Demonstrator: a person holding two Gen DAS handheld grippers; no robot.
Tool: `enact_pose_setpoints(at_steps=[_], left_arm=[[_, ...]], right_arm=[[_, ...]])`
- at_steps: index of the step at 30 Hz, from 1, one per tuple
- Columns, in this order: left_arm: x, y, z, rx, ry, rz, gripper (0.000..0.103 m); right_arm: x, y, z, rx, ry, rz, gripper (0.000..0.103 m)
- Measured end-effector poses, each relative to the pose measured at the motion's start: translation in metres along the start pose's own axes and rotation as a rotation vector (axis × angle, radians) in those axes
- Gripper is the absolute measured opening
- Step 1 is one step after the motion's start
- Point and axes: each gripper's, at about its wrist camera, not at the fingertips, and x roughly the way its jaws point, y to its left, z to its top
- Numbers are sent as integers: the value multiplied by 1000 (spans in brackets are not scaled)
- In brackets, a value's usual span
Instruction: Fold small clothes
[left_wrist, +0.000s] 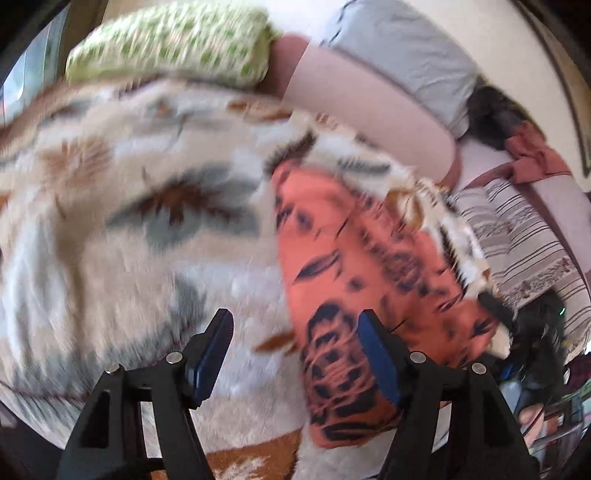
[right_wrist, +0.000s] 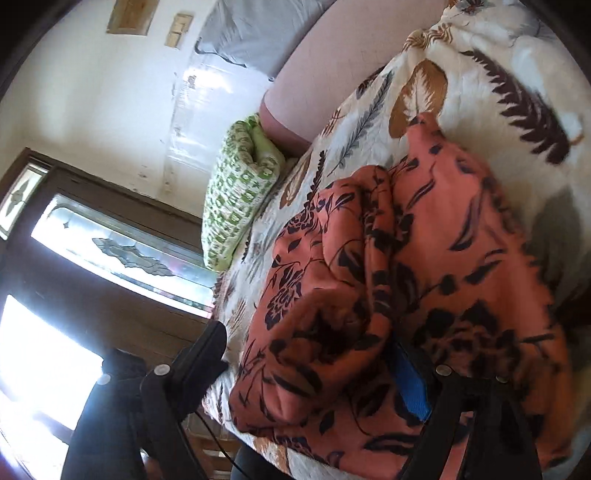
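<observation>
The orange garment with its dark floral print lies folded on the feather-patterned blanket that covers the bed, and both grippers stand beside it with their jaws apart. In the left wrist view, which is blurred, the left gripper is spread wide over the blanket: its left finger hangs above bare blanket, and its right, blue-padded finger sits in front of the garment's near left edge — whether it touches the cloth cannot be told. Nothing is pinched between the pads; the garment stretches away to the right of the gap, toward a striped cloth at the far side. In the right wrist view the right gripper is likewise released, jaws wide. The rumpled, thicker fold of the garment fills the space between its fingers, yet the dark left finger stands clear of the cloth at the bed's edge, while the blue pad of the right finger lies against or just in front of the fabric. A green-and-white checked pillow rests beyond the garment — well apart from it.
</observation>
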Motion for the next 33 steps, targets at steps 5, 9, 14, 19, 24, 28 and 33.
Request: enact_pose_setpoints(at_steps=[5,9,14,19,24,28,33], left_arm=[[-7,-12,-6,19,-25,-36,70],[-18,-48,-2,157,-61,-31,71],[7,-86,-22,296,10,2,71],[43,-86,-36,257,153,3,71],[13,-79,-12,268,78,40,71],[14,-85,23,279,34,75,71],[58,-105,74,299,38,118,71]], right_arm=[[13,6,10,43,-16,-132,20],[-26,55,9,-152,-134,-195,19],[-73,69,4,-266,-197,-280,19],[-50,-20,-6,-8,11,-483,31],[-82,-4,12,-9,-110,-426,38],[-87,34,45,-140,-163,-378,39],[-39,34,83,-117,-41,-393,37]])
